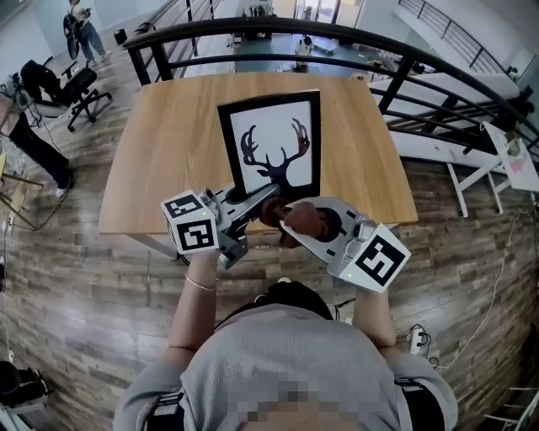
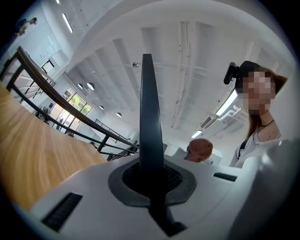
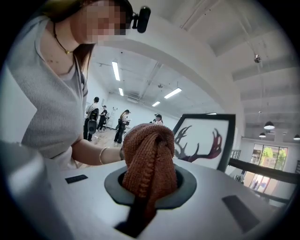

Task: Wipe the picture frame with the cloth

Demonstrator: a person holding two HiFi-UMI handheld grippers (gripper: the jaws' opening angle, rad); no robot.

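The person in a grey ribbed top (image 1: 286,362) fills the bottom of the head view, with both forearms reaching up the picture. Just left of centre, the left gripper (image 1: 265,196) has its jaws clamped on the lower edge of the black rectangular picture frame (image 1: 274,139) (image 2: 147,103). In the left gripper view the frame stands edge-on between them as a narrow dark blade up the middle.

Just right of centre, the right gripper (image 1: 295,223) grasps a bunched rust-brown knitted cloth (image 1: 305,217) (image 3: 150,154). In the right gripper view the cloth fills the gap between the jaws and hides them. It sits just beside the left gripper's jaws at the frame's lower edge; whether it touches the frame I cannot tell.

The picture frame holds a white sheet with a dark antler silhouette. It is at the centre of the head view, over the light wooden table (image 1: 152,168). It is tilted up, since the right gripper view shows it against the ceiling.

Beyond the table a black curved railing (image 1: 354,38) crosses the top. A black office chair (image 1: 80,84) stands at upper left, with another person (image 1: 80,21) further off.
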